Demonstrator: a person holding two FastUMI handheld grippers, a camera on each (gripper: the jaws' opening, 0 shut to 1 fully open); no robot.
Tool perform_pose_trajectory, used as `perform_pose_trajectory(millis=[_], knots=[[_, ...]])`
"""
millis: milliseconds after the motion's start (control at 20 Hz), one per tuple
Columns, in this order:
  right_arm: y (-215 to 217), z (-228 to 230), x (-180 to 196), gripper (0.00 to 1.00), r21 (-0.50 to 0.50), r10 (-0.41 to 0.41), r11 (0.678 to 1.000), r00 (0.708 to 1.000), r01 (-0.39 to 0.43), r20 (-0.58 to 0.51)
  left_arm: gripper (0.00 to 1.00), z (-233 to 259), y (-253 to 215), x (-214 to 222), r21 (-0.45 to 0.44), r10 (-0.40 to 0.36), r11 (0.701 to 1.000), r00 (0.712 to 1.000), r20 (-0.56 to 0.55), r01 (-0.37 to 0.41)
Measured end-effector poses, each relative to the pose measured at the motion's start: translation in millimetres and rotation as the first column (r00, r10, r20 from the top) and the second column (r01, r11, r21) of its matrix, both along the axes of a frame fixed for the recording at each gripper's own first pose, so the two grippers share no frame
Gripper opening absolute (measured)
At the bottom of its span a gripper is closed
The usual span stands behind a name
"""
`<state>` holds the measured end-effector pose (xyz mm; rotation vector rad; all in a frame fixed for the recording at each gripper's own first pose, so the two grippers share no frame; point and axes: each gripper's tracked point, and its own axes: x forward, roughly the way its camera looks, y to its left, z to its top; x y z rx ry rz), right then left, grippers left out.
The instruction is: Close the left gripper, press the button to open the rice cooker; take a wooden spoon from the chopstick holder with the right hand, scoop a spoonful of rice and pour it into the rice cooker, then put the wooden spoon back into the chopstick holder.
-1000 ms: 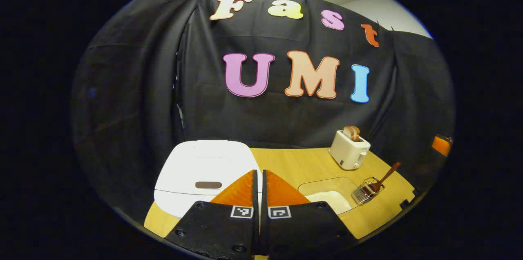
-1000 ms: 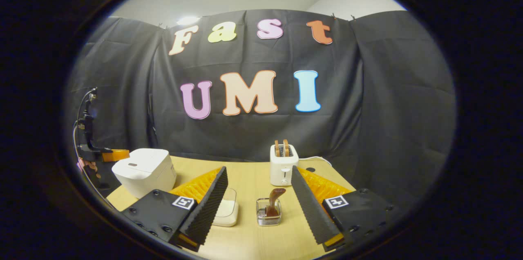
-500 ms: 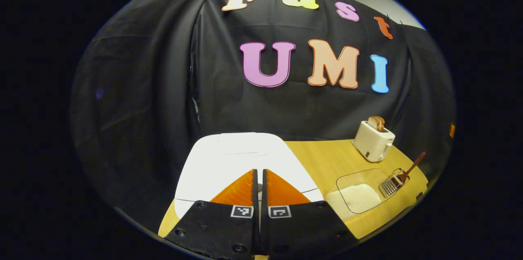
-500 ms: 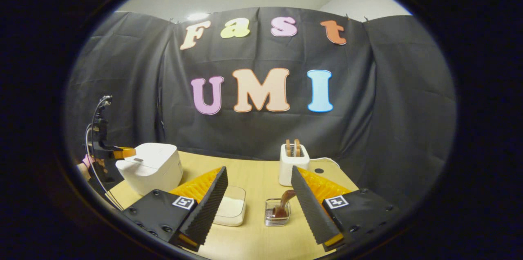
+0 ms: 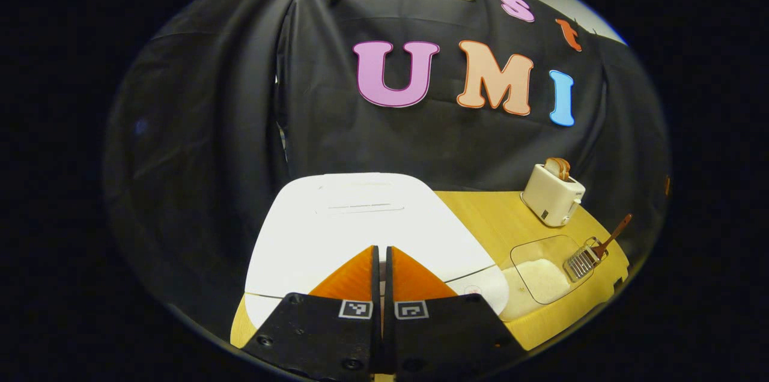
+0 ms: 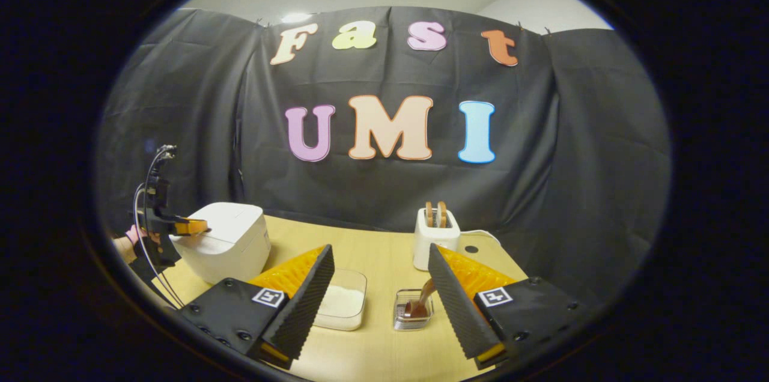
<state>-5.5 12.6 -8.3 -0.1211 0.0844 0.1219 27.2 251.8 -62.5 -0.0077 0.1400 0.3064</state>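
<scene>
The white rice cooker sits with its lid down, directly under my left gripper, whose fingers are shut with nothing between them; their tips cover the lid's front. The right gripper view shows that cooker at the left with the left gripper over its front edge. My right gripper is open above the table. Ahead of it stands the wire chopstick holder with the wooden spoon in it. The clear box of rice lies left of the holder. The holder and rice box appear at the right.
A white toaster with two slices of bread stands at the back of the yellow table, also seen as the toaster at the far right. A hand holds the left gripper at the table's left edge. Black cloth walls the booth.
My left gripper, still shut, has moved forward over the rice cooker, which now looms larger. My right gripper drifted left, so the holder and spoon now sit nearer its right finger.
</scene>
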Motion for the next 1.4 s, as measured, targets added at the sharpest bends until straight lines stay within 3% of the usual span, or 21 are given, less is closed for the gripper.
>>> perform_pose_trajectory(millis=[300,550,1050,1300,1400], knots=[[0,1,2,1.0,-0.016,0.019,1.0,1.0,-0.019,0.0,0.0,0,3,0,-0.069,-0.014,0.997,0.999,0.05,0.017],[-2,-1,1,1.0,-0.008,0.011,1.0,1.0,-0.011,-0.005,0.0,15,1,0,-0.006,0.001,1.0,0.998,0.063,-0.001],[-4,-8,-3,1.0,-0.015,0.041,0.999,0.998,-0.042,-0.043,0.03,142,-13,-5,0.151,0.018,0.987,0.965,0.263,-0.059],[-6,-14,-4,1.0,-0.009,0.049,0.999,0.996,-0.05,-0.07,0.0,171,-33,-14,0.165,-0.001,0.985,0.955,0.296,-0.05],[-7,-16,-5,0.99,-0.005,0.044,0.999,0.996,-0.045,-0.078,0.05,170,-46,-17,0.163,-0.025,0.986,0.954,0.298,-0.025]])
